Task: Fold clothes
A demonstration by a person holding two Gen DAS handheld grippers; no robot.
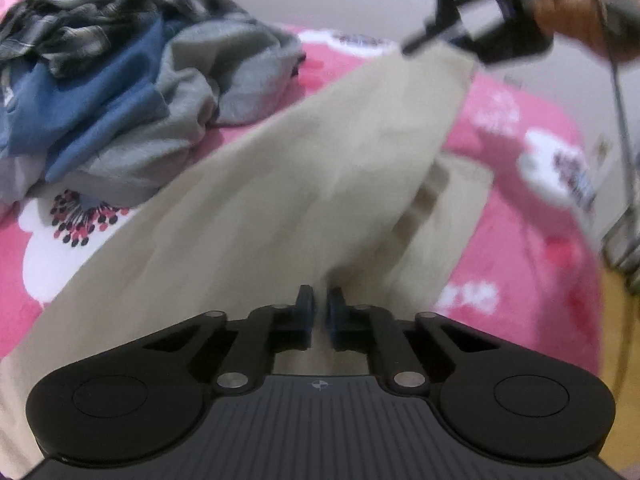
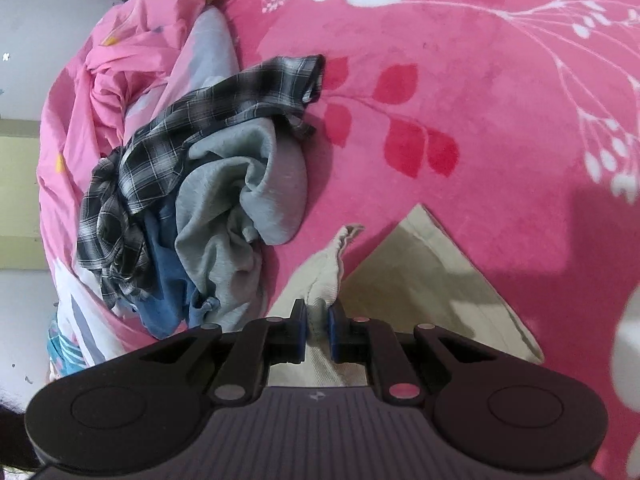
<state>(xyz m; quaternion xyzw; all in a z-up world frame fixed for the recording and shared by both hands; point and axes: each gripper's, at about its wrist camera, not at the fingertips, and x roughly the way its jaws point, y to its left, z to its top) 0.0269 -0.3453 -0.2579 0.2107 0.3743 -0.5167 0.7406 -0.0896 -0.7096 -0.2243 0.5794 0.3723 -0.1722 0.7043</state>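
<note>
Beige trousers (image 1: 288, 184) stretch across a pink flowered bedspread (image 1: 516, 224). My left gripper (image 1: 320, 300) is shut on the near part of the beige cloth. My right gripper (image 2: 317, 312) is shut on a bunched edge of the same trousers (image 2: 424, 280), with a tuft of cloth sticking out above the fingers. In the left wrist view the right gripper (image 1: 424, 40) shows at the top right, held by a hand, lifting the far end of the trousers off the bed. That view is blurred.
A heap of unfolded clothes lies on the bed: a black-and-white plaid shirt (image 2: 192, 132), a grey garment (image 2: 244, 184) and a blue one (image 1: 100, 96). A crumpled pink sheet (image 2: 116, 80) lies beyond the heap. A cable (image 1: 622, 120) hangs at the right.
</note>
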